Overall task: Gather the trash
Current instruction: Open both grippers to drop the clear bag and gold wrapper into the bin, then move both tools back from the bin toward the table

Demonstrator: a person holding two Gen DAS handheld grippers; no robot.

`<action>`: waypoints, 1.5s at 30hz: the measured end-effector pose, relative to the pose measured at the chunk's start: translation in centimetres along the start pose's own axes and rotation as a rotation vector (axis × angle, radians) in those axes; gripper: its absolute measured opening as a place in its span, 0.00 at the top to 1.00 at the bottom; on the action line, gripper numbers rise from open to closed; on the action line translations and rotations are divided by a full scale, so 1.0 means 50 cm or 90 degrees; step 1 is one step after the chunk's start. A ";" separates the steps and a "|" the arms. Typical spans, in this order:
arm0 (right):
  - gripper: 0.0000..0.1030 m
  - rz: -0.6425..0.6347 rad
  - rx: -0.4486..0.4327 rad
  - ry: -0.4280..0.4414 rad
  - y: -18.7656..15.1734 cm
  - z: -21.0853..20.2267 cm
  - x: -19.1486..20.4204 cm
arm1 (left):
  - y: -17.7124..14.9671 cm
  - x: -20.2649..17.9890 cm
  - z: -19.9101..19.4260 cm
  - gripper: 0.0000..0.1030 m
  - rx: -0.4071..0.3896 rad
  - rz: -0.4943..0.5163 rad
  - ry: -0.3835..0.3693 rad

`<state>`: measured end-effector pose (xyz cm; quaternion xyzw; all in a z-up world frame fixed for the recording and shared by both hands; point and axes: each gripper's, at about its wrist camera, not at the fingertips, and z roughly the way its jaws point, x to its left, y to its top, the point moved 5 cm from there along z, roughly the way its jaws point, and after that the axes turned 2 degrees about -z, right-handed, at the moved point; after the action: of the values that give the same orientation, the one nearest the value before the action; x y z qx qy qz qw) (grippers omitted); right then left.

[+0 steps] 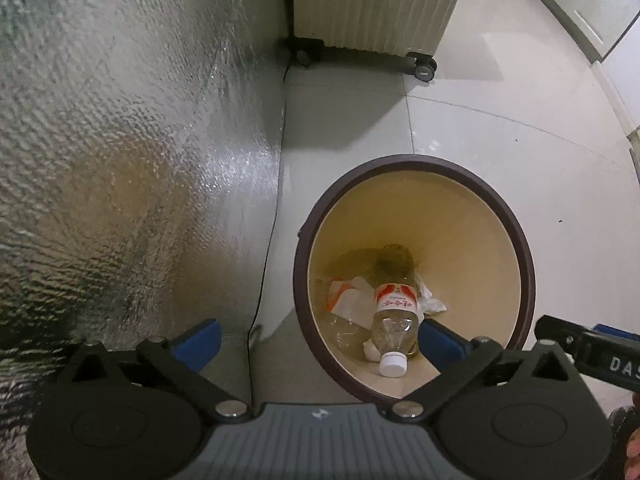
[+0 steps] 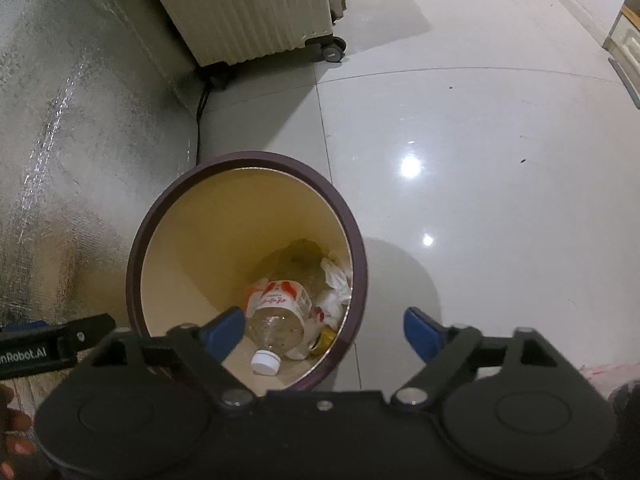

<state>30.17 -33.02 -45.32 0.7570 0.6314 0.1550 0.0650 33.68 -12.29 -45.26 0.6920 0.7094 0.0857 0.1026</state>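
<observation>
A round trash bin with a dark brown rim [image 1: 530, 264] [image 2: 134, 248] and cream inside stands on the tiled floor. In it lies a clear plastic bottle [image 1: 394, 320] [image 2: 276, 320] with a red-and-white label and white cap, on crumpled white paper [image 1: 352, 300] [image 2: 334, 284]. My left gripper [image 1: 320, 338] is open and empty above the bin's left edge. My right gripper [image 2: 324, 330] is open and empty above the bin's near right edge. Each gripper's side shows in the other's view.
A ribbed cream suitcase on black wheels [image 1: 376, 4] [image 2: 248, 8] stands beyond the bin. A silver foil-like mat [image 1: 132, 152] [image 2: 60, 152] lies on the left, with a black cable [image 1: 260, 292] along its edge. Glossy tiled floor [image 2: 480, 160] lies to the right.
</observation>
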 end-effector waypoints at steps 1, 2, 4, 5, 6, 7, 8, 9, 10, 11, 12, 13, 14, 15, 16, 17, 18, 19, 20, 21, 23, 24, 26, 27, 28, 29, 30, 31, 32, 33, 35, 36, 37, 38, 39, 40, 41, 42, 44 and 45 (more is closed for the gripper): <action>0.03 -0.001 -0.001 0.000 -0.001 -0.004 -0.001 | -0.001 0.002 -0.003 0.00 -0.001 -0.002 0.001; 0.00 -0.002 -0.002 0.000 -0.003 -0.008 -0.001 | -0.001 0.003 -0.006 0.00 -0.001 -0.002 0.002; 0.00 -0.003 -0.006 -0.003 -0.003 -0.016 0.000 | -0.004 0.005 -0.013 0.00 -0.003 0.001 0.007; 0.00 -0.001 -0.007 -0.004 -0.003 -0.019 0.000 | -0.004 0.005 -0.017 0.00 -0.004 0.004 0.008; 0.00 0.001 -0.008 -0.004 -0.003 -0.023 0.000 | -0.006 0.006 -0.022 0.00 -0.004 0.008 0.007; 0.00 0.003 -0.010 -0.006 -0.004 -0.028 -0.001 | -0.008 0.006 -0.028 0.00 -0.005 0.011 0.007; 0.00 0.005 -0.012 -0.008 -0.004 -0.034 -0.001 | -0.009 0.006 -0.033 0.00 -0.007 0.013 0.009; 0.00 0.006 -0.014 -0.010 -0.003 -0.039 -0.002 | -0.012 0.006 -0.038 0.00 -0.009 0.014 0.010; 0.00 0.005 -0.016 -0.015 -0.005 -0.046 -0.004 | -0.013 0.007 -0.043 0.00 -0.010 0.016 0.011; 0.00 0.004 -0.018 -0.019 -0.006 -0.052 -0.005 | -0.016 0.007 -0.050 0.00 -0.012 0.018 0.011; 0.00 0.004 -0.019 -0.024 -0.008 -0.058 -0.006 | -0.017 0.008 -0.055 0.00 -0.013 0.020 0.011; 0.00 0.005 -0.019 -0.026 -0.009 -0.064 -0.009 | -0.019 0.008 -0.063 0.00 -0.016 0.022 0.011; 0.00 0.003 -0.016 -0.026 -0.012 -0.071 -0.009 | -0.021 0.009 -0.069 0.00 -0.018 0.024 0.010; 0.00 -0.002 -0.013 -0.027 -0.014 -0.078 -0.009 | -0.023 0.009 -0.078 0.00 -0.021 0.025 0.009; 0.00 -0.008 -0.013 -0.030 -0.019 -0.086 -0.009 | -0.025 0.009 -0.088 0.00 -0.025 0.027 0.006; 0.00 -0.013 -0.013 -0.036 -0.022 -0.095 -0.008 | -0.027 0.008 -0.099 0.00 -0.030 0.029 0.002; 0.00 -0.015 -0.016 -0.040 -0.024 -0.105 -0.007 | -0.028 0.007 -0.110 0.00 -0.036 0.033 0.000; 0.00 -0.014 -0.022 -0.040 -0.026 -0.118 -0.008 | -0.031 0.006 -0.121 0.00 -0.039 0.037 -0.001; 0.00 -0.012 -0.029 -0.038 -0.027 -0.132 -0.008 | -0.035 0.005 -0.131 0.00 -0.042 0.040 -0.003; 0.00 -0.011 -0.033 -0.037 -0.028 -0.146 -0.009 | -0.040 0.004 -0.139 0.00 -0.044 0.043 -0.003; 0.00 -0.016 -0.045 -0.042 -0.032 -0.177 -0.009 | -0.053 0.001 -0.156 0.00 -0.045 0.051 -0.003; 0.00 -0.018 -0.051 -0.043 -0.034 -0.192 -0.009 | -0.059 0.000 -0.164 0.00 -0.046 0.054 -0.005; 0.00 -0.020 -0.064 -0.044 -0.039 -0.221 -0.012 | -0.071 -0.001 -0.182 0.00 -0.049 0.059 -0.009; 0.00 -0.019 -0.070 -0.045 -0.042 -0.234 -0.015 | -0.075 -0.001 -0.193 0.00 -0.052 0.060 -0.010; 0.00 -0.018 -0.075 -0.046 -0.046 -0.248 -0.016 | -0.081 0.000 -0.205 0.00 -0.056 0.061 -0.012; 0.00 -0.016 -0.081 -0.047 -0.052 -0.263 -0.019 | -0.084 0.000 -0.215 0.00 -0.060 0.060 -0.014; 0.00 -0.016 -0.085 -0.048 -0.057 -0.275 -0.019 | -0.087 0.002 -0.228 0.00 -0.065 0.058 -0.016; 0.00 -0.016 -0.089 -0.049 -0.064 -0.289 -0.020 | -0.090 0.003 -0.241 0.00 -0.071 0.056 -0.017; 0.00 -0.016 -0.095 -0.050 -0.071 -0.303 -0.021 | -0.094 0.004 -0.257 0.00 -0.078 0.056 -0.019; 0.00 -0.016 -0.101 -0.051 -0.077 -0.316 -0.021 | -0.096 0.005 -0.272 0.00 -0.085 0.056 -0.020; 0.00 -0.014 -0.112 -0.050 -0.088 -0.343 -0.022 | -0.101 0.005 -0.303 0.00 -0.101 0.062 -0.022; 0.00 -0.013 -0.117 -0.051 -0.092 -0.355 -0.021 | -0.104 0.002 -0.321 0.00 -0.110 0.067 -0.024; 0.00 -0.010 -0.125 -0.052 -0.099 -0.371 -0.024 | -0.107 -0.002 -0.337 0.00 -0.117 0.072 -0.026; 0.00 -0.008 -0.131 -0.053 -0.106 -0.384 -0.026 | -0.111 -0.007 -0.355 0.00 -0.126 0.078 -0.028; 0.00 -0.006 -0.138 -0.054 -0.112 -0.399 -0.027 | -0.115 -0.010 -0.371 0.00 -0.135 0.083 -0.029; 0.00 -0.002 -0.147 -0.054 -0.118 -0.418 -0.029 | -0.118 -0.014 -0.389 0.00 -0.145 0.088 -0.031; 0.00 0.001 -0.156 -0.054 -0.126 -0.434 -0.031 | -0.122 -0.018 -0.407 0.00 -0.156 0.092 -0.034; 0.00 0.002 -0.168 -0.052 -0.132 -0.453 -0.031 | -0.123 -0.019 -0.425 0.00 -0.165 0.095 -0.037; 0.00 0.005 -0.189 -0.052 -0.138 -0.490 -0.035 | -0.129 -0.024 -0.466 0.00 -0.191 0.098 -0.043; 0.00 0.005 -0.203 -0.054 -0.141 -0.511 -0.037 | -0.131 -0.025 -0.485 0.00 -0.203 0.099 -0.045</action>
<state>15.19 -35.92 -23.59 0.7456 0.5923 0.2212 0.2104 20.98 -13.21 -23.56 0.7221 0.6273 0.1804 0.2294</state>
